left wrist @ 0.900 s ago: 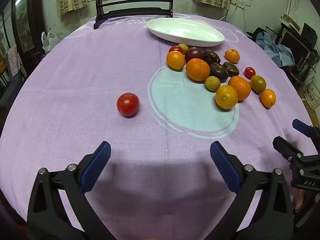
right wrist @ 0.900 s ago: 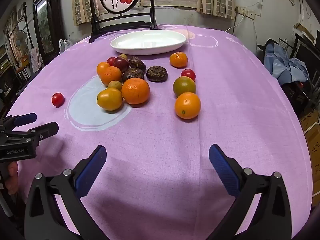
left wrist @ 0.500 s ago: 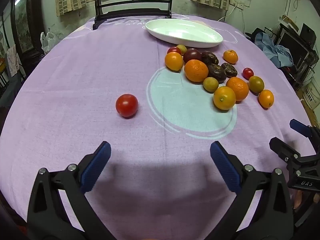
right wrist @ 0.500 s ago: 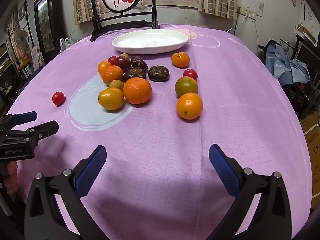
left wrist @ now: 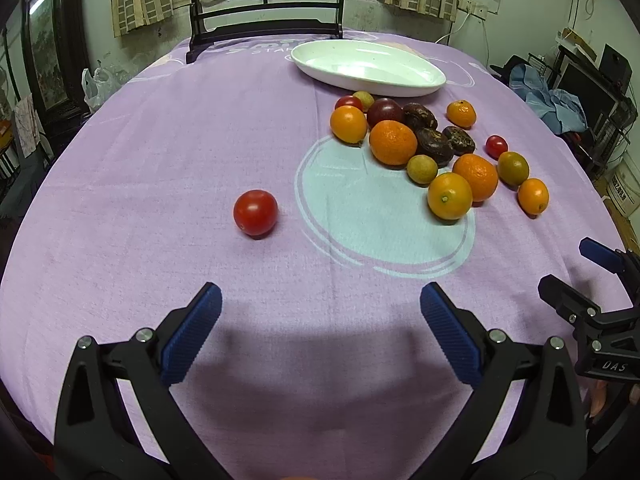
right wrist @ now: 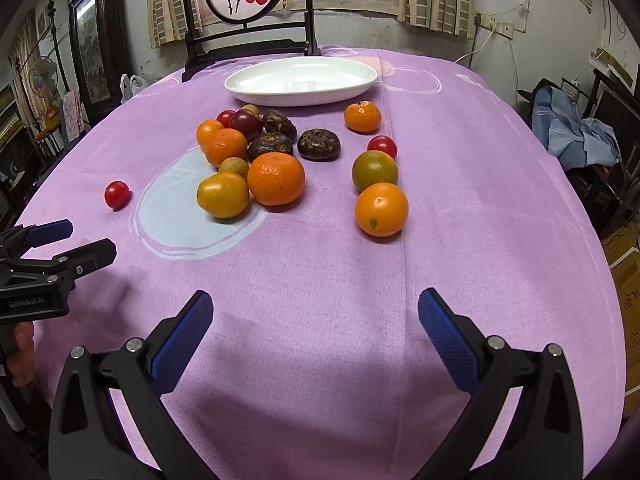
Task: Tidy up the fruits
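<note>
A white oval dish (left wrist: 424, 80) (right wrist: 300, 98) lies empty at the far side of the purple table. In front of it sits a cluster of several fruits: oranges (left wrist: 393, 142) (right wrist: 275, 178), dark wrinkled fruits (right wrist: 319, 143), small red tomatoes (right wrist: 382, 147) and greenish ones (right wrist: 374, 170). One red tomato (left wrist: 255, 212) (right wrist: 117, 195) lies alone to the left. My left gripper (left wrist: 320, 330) hovers open over bare cloth, short of the lone tomato. Over the cloth below an orange (right wrist: 381, 209), my right gripper (right wrist: 314, 332) is open too, nothing between its fingers.
A dark wooden chair (right wrist: 248, 46) stands behind the table. Blue cloth (right wrist: 576, 136) and shelves crowd the right side of the room. Each gripper shows at the edge of the other's view, the right one (left wrist: 592, 280) and the left one (right wrist: 60, 244).
Both views have shifted slightly: the dish and fruits sit a little nearer and lower in frame, as both grippers tilt and ease toward the fruits. Jaws stay wide.
</note>
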`<state>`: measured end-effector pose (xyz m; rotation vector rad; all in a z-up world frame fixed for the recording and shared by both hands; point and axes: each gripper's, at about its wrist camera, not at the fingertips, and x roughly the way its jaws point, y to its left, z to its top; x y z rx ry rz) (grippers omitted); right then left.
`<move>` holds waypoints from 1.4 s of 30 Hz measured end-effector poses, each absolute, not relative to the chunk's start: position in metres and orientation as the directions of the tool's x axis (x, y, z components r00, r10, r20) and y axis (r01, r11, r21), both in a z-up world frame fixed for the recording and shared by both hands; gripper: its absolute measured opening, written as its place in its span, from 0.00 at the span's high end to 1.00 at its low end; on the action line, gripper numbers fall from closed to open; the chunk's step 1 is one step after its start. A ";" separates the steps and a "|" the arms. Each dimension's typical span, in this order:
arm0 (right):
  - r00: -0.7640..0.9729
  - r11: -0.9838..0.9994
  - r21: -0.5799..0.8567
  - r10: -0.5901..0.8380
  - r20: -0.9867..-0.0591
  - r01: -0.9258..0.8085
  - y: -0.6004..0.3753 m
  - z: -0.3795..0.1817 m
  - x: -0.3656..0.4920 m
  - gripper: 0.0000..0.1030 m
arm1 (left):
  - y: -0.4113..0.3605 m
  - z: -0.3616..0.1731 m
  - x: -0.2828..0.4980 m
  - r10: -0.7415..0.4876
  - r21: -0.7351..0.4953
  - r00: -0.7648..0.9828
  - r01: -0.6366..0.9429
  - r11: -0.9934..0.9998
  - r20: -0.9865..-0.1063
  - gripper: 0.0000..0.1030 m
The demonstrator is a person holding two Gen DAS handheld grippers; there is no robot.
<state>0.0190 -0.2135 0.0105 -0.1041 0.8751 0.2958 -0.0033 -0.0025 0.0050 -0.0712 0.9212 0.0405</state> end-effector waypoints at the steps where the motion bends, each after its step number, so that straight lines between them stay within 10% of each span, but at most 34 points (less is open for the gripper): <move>1: 0.603 0.954 0.030 0.213 -0.769 -0.298 -0.213 0.010 0.019 0.01 | -0.002 0.005 -0.004 0.003 -0.045 0.606 -0.064 0.997 -0.795 0.02; 42: 0.594 0.951 0.038 0.222 -0.773 -0.307 -0.210 0.005 0.016 0.01 | 0.001 0.001 -0.008 -0.007 -0.061 0.598 -0.070 0.996 -0.801 0.02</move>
